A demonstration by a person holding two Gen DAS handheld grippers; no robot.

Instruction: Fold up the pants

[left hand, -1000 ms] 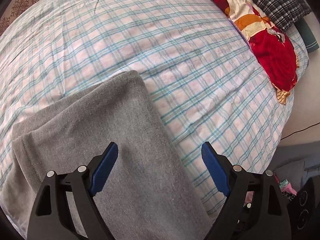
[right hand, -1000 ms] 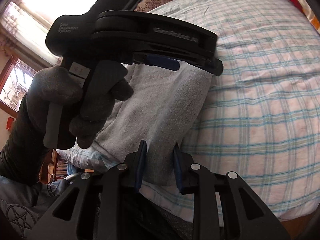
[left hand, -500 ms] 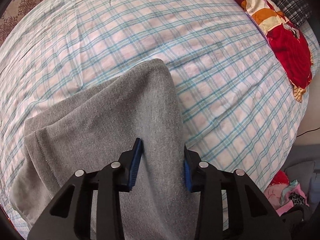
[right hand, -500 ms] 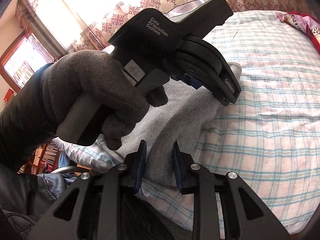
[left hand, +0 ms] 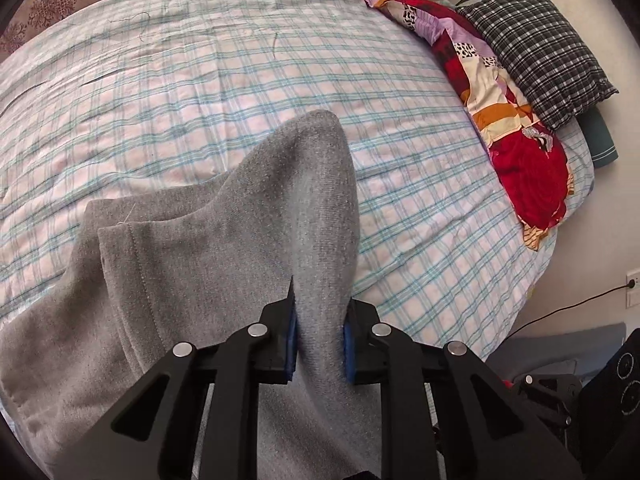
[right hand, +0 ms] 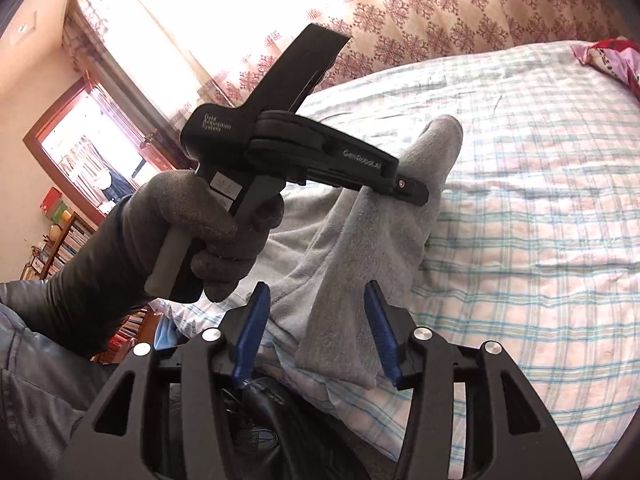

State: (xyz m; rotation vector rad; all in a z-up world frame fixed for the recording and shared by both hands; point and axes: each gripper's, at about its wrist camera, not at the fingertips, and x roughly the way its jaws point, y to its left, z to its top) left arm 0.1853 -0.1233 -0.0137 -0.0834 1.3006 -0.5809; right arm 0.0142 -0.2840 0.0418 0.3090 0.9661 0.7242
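Observation:
Grey pants (left hand: pixel 240 220) lie on the checked bed sheet (left hand: pixel 240 80), pulled up into a ridge. My left gripper (left hand: pixel 320 320) has that ridge between its blue pads; its jaws are closing and press on the cloth. From the right wrist view I see the left gripper (right hand: pixel 412 194), held by a gloved hand (right hand: pixel 208 216), lifting a fold of the pants (right hand: pixel 360 260). My right gripper (right hand: pixel 316 292) sits near the bed's edge with its jaws opening. A hanging part of the pants lies between its pads, which stand apart from the cloth.
A red floral quilt (left hand: pixel 520 160) and a dark plaid pillow (left hand: pixel 540 52) lie along the bed's right side. A cable runs to a wall socket (left hand: pixel 631 285). Patterned curtains (right hand: pixel 460 20) and a window (right hand: pixel 80 152) stand behind the bed.
The left gripper went from wide open to pinching the pants and raised the cloth into a peak. The right gripper's jaws spread and let go of the fabric.

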